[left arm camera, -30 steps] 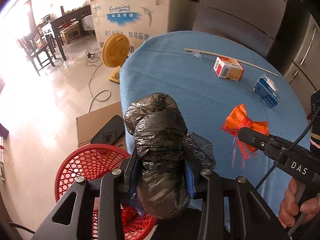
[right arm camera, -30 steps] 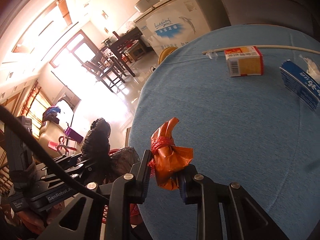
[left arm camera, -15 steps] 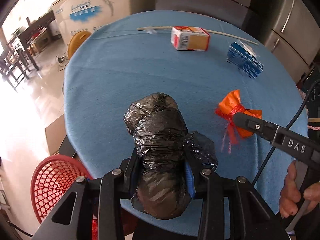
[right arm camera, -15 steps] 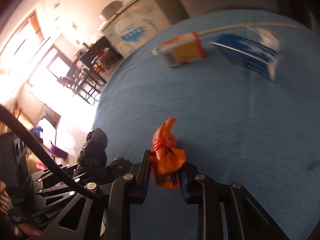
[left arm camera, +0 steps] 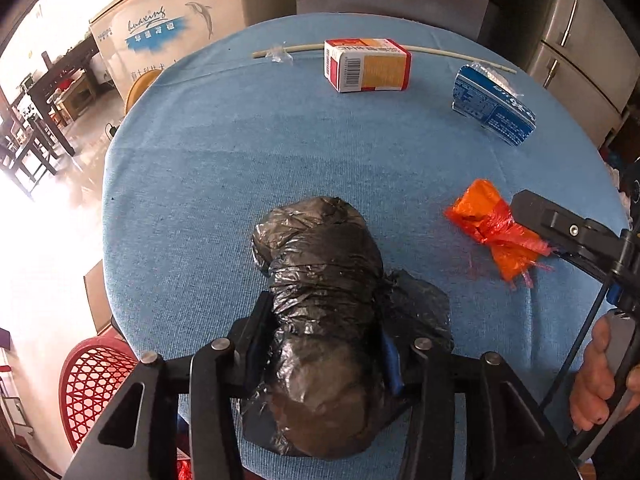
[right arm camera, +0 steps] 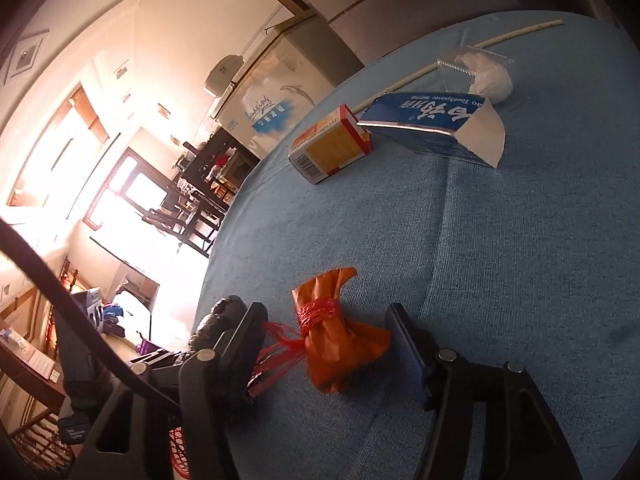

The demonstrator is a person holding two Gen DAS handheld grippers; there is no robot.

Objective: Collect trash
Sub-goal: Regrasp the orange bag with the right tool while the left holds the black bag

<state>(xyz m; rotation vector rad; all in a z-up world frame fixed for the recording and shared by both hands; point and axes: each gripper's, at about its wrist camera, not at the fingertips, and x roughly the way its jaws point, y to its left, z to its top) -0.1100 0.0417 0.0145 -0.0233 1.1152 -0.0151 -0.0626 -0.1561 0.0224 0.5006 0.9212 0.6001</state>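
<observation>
Now my left gripper (left arm camera: pixel 322 344) has the black bag bundle (left arm camera: pixel 320 300) lying lengthwise between its fingers, resting on the blue tablecloth (left arm camera: pixel 240 152) near the table's near edge. Its jaws have just been opening a little; the blue pads sit right against the crinkled plastic on both sides, and I cannot tell whether they press it or only touch.

My right gripper (right arm camera: pixel 328 344) stands over the orange bag bundle (right arm camera: pixel 336 344), which lies on the cloth between the fingers, tied at the waist with red string. Those jaws have just been opening too, and there is clear cloth between the bundle and the right finger (right arm camera: pixel 406 344). The left finger (right arm camera: pixel 244 344) is beside the loose red strands; the grip is released. In the left wrist view the same orange bundle (left arm camera: pixel 496 232) lies to the right of the black one, apart from it, with the right gripper's finger tip at its far side.

Farther back on the table lie a red and yellow carton (left arm camera: pixel 366 65) showing a barcode, and a blue box (right arm camera: pixel 432 128) reading "Toothpaste" in part, with white characters I cannot read. A thin pale stick (left arm camera: pixel 440 53) runs behind them. The white chest freezer (left arm camera: pixel 160 36) beyond the table carries a script logo and a dolphin. A red mesh basket (left arm camera: pixel 96 384) stands on the floor below the table edge.
</observation>
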